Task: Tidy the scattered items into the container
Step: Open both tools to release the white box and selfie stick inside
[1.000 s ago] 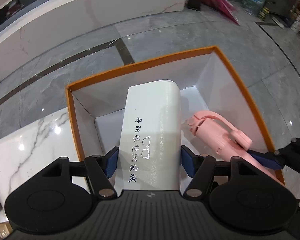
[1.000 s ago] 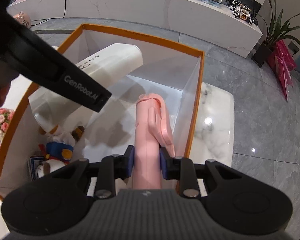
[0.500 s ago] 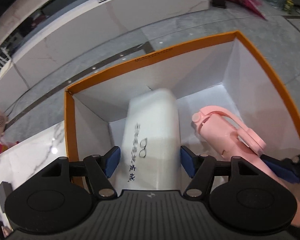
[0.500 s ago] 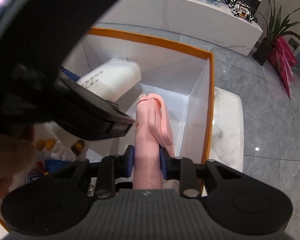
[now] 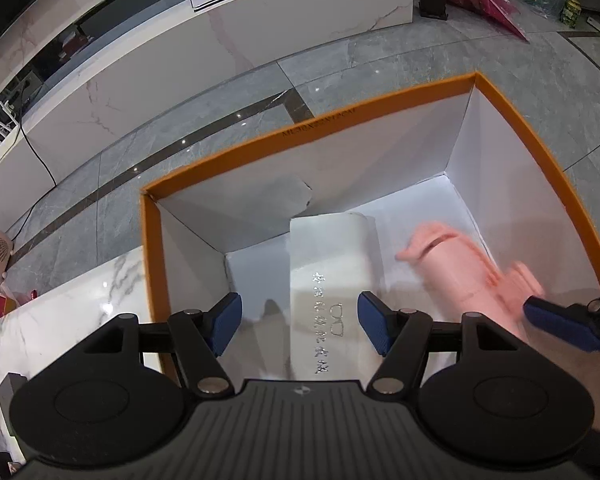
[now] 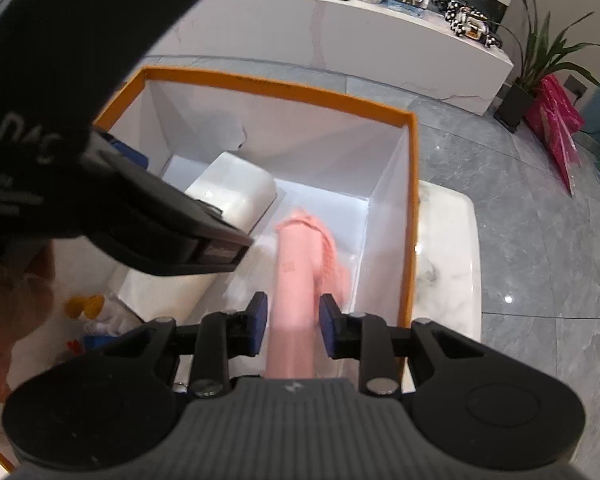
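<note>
Since the earlier frames the white glasses case (image 5: 332, 272) has dropped out of the left gripper (image 5: 300, 328) and now lies flat on the floor of the orange-rimmed box (image 5: 300, 132), lengthwise toward the far wall, with its printed face up. It appears smaller and lower than before. The left gripper stands spread above it. Its left pad is clear of the case with a visible gap, and its right pad overlaps the case edge in the view only, so the case is no longer clamped. The left wrist view has also tipped, so more of the far wall and the grey floor behind the box is visible. The right gripper (image 6: 293, 320) was pinching the pink handheld device (image 6: 296, 264) a second ago. Its jaws are now opening. The device is between the blue pads with a thin gap on each side and is motion-blurred in both views, while the pads are sharp. Its head points down toward the box floor, just beside the case and near the right wall. Small toys (image 6: 84, 306) lie in the near left corner of the box. The box stands on the marble counter (image 5: 80, 312).
</note>
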The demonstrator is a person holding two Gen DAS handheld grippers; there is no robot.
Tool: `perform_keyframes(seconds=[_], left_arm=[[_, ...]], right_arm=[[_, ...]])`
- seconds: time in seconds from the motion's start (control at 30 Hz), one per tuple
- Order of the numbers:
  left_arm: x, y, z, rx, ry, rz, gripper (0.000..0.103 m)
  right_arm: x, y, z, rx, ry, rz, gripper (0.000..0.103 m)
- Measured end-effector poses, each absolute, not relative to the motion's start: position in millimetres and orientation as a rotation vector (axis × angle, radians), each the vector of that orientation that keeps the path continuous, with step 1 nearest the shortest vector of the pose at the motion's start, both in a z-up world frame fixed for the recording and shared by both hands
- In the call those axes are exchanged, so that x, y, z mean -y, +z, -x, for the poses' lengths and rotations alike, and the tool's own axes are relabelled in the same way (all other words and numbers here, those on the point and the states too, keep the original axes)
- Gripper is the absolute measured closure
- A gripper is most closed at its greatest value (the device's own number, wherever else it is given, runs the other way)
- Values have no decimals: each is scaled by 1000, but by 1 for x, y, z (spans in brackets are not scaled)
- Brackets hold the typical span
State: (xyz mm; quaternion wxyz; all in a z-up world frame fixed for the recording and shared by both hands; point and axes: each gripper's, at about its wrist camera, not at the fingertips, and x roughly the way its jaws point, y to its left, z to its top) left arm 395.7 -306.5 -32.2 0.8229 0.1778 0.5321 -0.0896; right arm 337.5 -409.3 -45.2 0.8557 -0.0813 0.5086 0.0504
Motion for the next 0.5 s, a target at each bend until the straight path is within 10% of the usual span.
perform_keyframes(seconds=[0.5], left_arm=[[298,-16,-393,-1130,-231,-368,27]], right_arm=[[413,-33,-324,-1069,106,194,71]])
